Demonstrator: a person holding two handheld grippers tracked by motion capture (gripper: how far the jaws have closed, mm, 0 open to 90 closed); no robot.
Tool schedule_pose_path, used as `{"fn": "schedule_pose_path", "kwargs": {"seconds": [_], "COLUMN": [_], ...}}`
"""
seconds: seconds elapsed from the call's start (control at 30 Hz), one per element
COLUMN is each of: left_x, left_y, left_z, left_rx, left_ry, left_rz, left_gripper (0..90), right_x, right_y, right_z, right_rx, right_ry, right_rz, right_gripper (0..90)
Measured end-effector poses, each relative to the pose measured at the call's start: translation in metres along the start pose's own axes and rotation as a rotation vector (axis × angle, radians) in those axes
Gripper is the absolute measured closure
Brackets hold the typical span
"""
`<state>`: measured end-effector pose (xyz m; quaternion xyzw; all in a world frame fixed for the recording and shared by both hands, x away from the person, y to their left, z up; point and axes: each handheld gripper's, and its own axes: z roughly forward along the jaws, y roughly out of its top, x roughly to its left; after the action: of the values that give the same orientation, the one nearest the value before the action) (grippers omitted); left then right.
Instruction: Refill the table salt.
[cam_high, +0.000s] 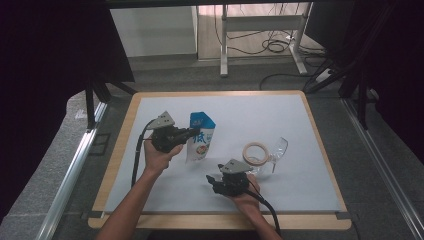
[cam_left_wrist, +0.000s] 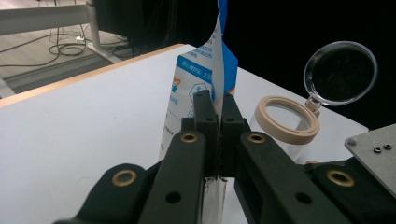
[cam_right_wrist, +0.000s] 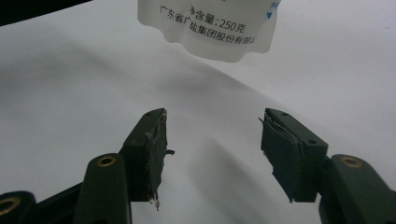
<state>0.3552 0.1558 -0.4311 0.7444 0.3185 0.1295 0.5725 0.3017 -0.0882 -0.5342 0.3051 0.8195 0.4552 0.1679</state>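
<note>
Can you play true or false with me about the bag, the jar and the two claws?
1. The left claw pinches the blue and white bag. True.
2. The right claw is closed on the bag. False: its jaws stand wide apart with nothing between them.
3. The clear jar has its lid flipped open. True.
4. The jar's rim is bright green. False: it is beige.
5. The bag lies flat on the table. False: it is held upright.
</note>
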Motion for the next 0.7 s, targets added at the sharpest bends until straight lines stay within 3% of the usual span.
{"fn": "schedule_pose_path", "kwargs": {"seconds": [0.53, 0.7], "left_x": [-0.02, -0.027], "left_y": [0.006, 0.008], "left_z": [0.0, 0.0], "left_rx": [-0.009, -0.017], "left_ry": [-0.048, -0.06], "left_rz": [0.033, 0.041], "left_gripper": [90.0, 90.0], "right_x": [-0.002, 0.001], "right_y": [0.0, 0.004], "right_z": [0.0, 0.007], "right_rx": [0.012, 0.027], "right_ry": [-0.025, -0.08], "right_rz": [0.013, 0.017], "right_gripper": [40.7, 39.6]}}
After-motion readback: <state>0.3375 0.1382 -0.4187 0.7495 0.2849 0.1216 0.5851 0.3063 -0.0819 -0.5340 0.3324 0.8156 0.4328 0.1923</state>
